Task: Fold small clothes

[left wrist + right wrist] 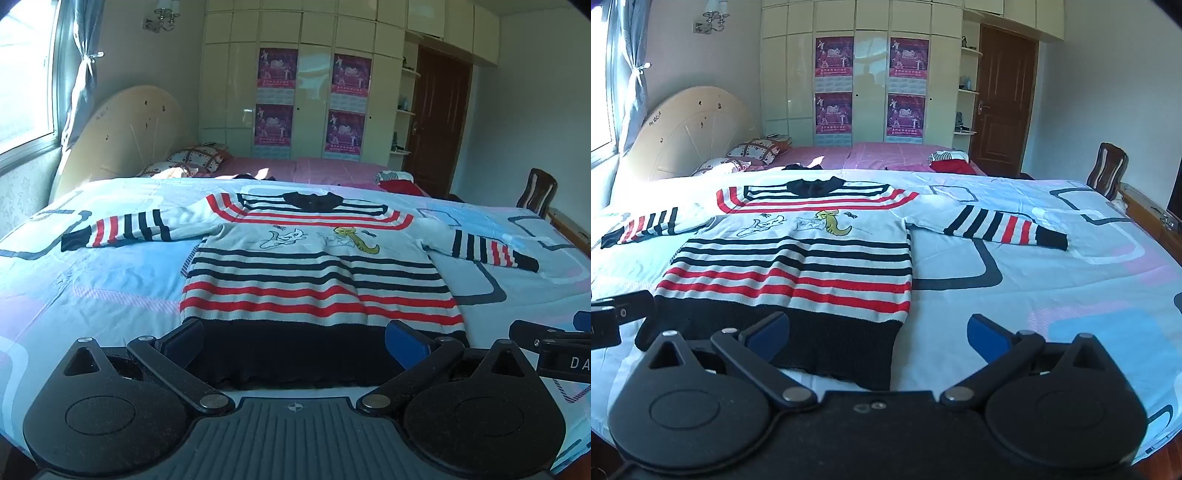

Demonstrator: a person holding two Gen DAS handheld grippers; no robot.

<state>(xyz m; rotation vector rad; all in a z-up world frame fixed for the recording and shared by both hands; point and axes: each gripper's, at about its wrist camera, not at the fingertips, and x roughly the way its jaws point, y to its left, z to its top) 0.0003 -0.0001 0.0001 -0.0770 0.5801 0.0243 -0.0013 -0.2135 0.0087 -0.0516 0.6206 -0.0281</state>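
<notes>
Striped sweater lies flat, front up, on the blue patterned bedspread, both sleeves stretched out sideways; taken as landmark. Left gripper sits at the sweater's dark hem, fingers spread wide, blue pads over the hem band near its two ends; contact with the cloth cannot be judged from the left wrist view. Right gripper sits at the hem's right corner, fingers likewise spread: one pad over the dark band, the other over bare bedspread beside the sweater. Each gripper's body blocks the nearest hem edge. Sweater's left cuff is cut by the frame edge in the right wrist view. Beyond the collar, a dark item is mostly hidden by the bedspread's far edge; red-and-striped clothing beyond the right sleeve is too bunched to identify.
</notes>
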